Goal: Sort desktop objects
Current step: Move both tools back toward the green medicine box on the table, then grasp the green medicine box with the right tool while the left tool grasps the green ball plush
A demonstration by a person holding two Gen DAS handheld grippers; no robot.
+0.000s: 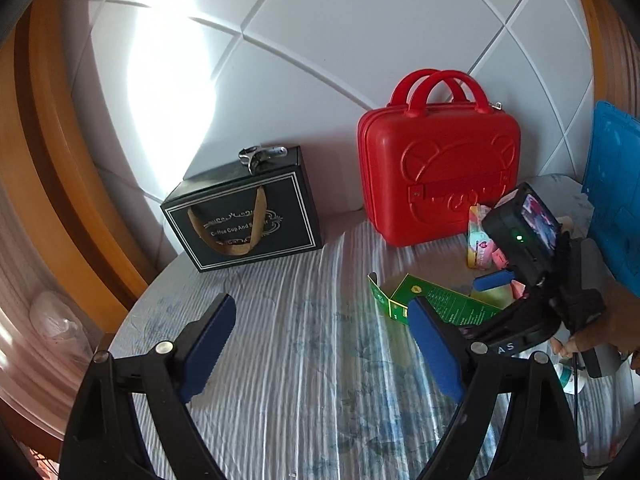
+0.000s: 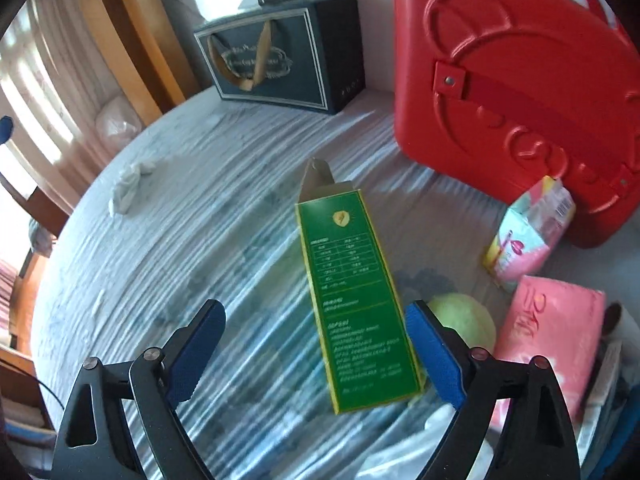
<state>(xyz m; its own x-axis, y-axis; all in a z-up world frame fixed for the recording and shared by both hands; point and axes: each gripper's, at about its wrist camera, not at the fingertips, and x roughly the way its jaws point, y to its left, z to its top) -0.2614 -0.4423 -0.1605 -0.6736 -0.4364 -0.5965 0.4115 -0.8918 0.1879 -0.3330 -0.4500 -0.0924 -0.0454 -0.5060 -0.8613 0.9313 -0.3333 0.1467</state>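
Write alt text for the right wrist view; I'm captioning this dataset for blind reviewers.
The open right gripper hovers over a green carton lying flat on a striped tablecloth, its end flap open. A red case and a dark gift box stand behind; pink packets lie to the right.

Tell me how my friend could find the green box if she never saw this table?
Look for the big red case standing at the back of the table. In front of it, a long flat green box lies on the striped cloth with its end flap open. The packets beside it are pink; only this one is green with yellow edges.
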